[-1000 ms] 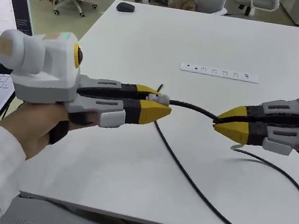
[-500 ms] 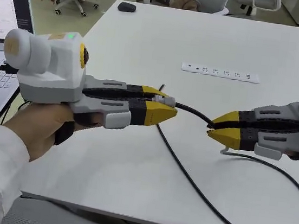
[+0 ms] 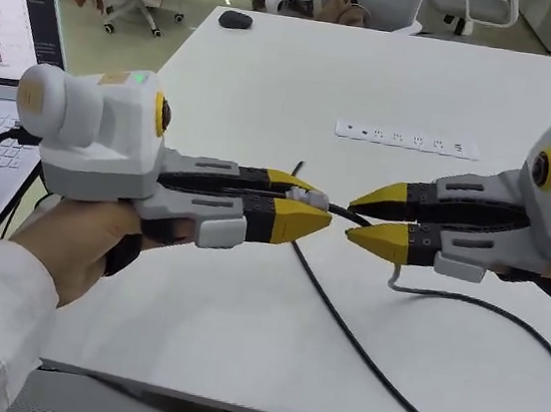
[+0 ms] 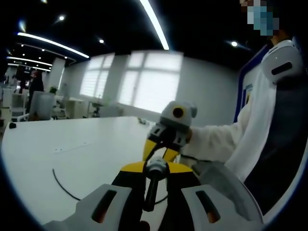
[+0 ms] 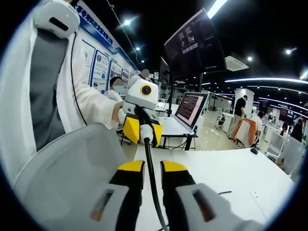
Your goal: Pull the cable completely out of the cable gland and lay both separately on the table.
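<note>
Black, smooth cable (image 3: 402,403) loops over the matte white table (image 3: 270,85) in the head view and climbs from five o'clock to the centre. Your left gripper (image 3: 318,207) reaches in from nine o'clock, clenched on the pale cable gland (image 3: 305,197) with the cable end seated in it. Your right gripper (image 3: 352,219) comes from three o'clock with its yellow wedge jaws parted, and the cable passes between them. A flat white power strip (image 3: 407,139) lies at one o'clock and a dark rounded mouse (image 3: 235,20) at eleven.

In the left gripper view, the gland (image 4: 156,166) faces you end-on as a round disc, pinched between your own yellow tips at six o'clock. The right gripper (image 4: 159,151) points back from the centre with its jaws spread. A thin arc of cable (image 4: 62,185) lies at eight o'clock.

In the right gripper view, the cable (image 5: 150,178) runs straight up the gap between your own released tips. You cannot tell whether it touches them. It ends at the white gland (image 5: 146,134), held in the left gripper (image 5: 143,131) at twelve o'clock.
</note>
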